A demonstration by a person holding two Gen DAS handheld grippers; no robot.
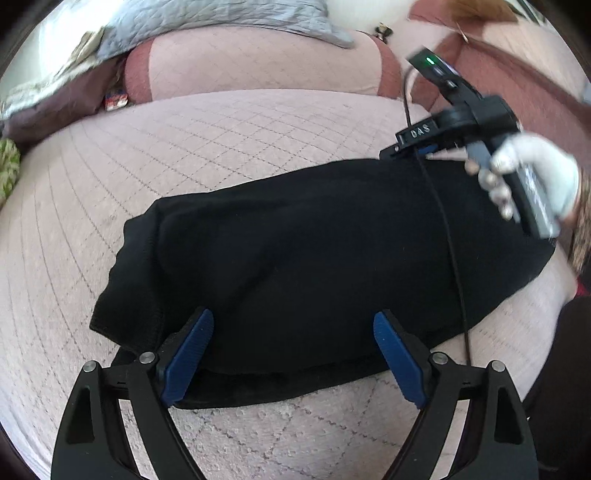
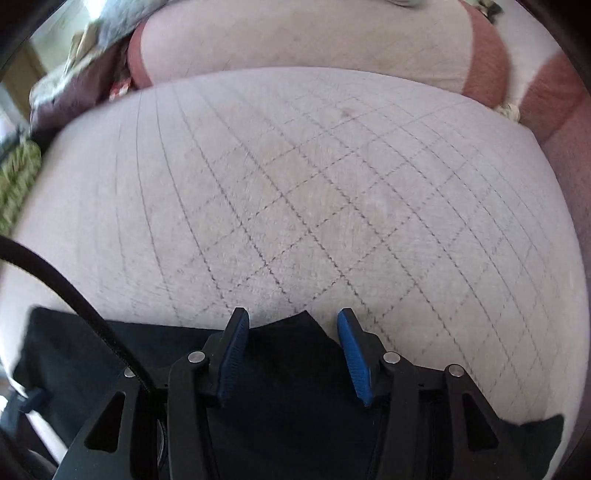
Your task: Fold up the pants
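Note:
The black pants (image 1: 314, 258) lie folded in a thick bundle on the quilted pink cushion (image 1: 221, 140). My left gripper (image 1: 293, 339) is open, its blue pads (image 1: 192, 354) spread over the near edge of the bundle with nothing held. The right gripper (image 1: 417, 147) shows in the left wrist view at the far right corner of the pants, held by a gloved hand (image 1: 535, 177). In the right wrist view the right gripper (image 2: 291, 328) is open above the pants' far edge (image 2: 288, 343), one pad (image 2: 232, 354) on each side of a raised point of cloth.
A black cable (image 1: 447, 240) runs across the pants from the right gripper. A back cushion (image 1: 258, 62) with a grey quilted blanket (image 1: 221, 18) stands behind. A green patterned item (image 1: 7, 170) lies at the left edge. The sofa's reddish arm (image 1: 517, 81) is at right.

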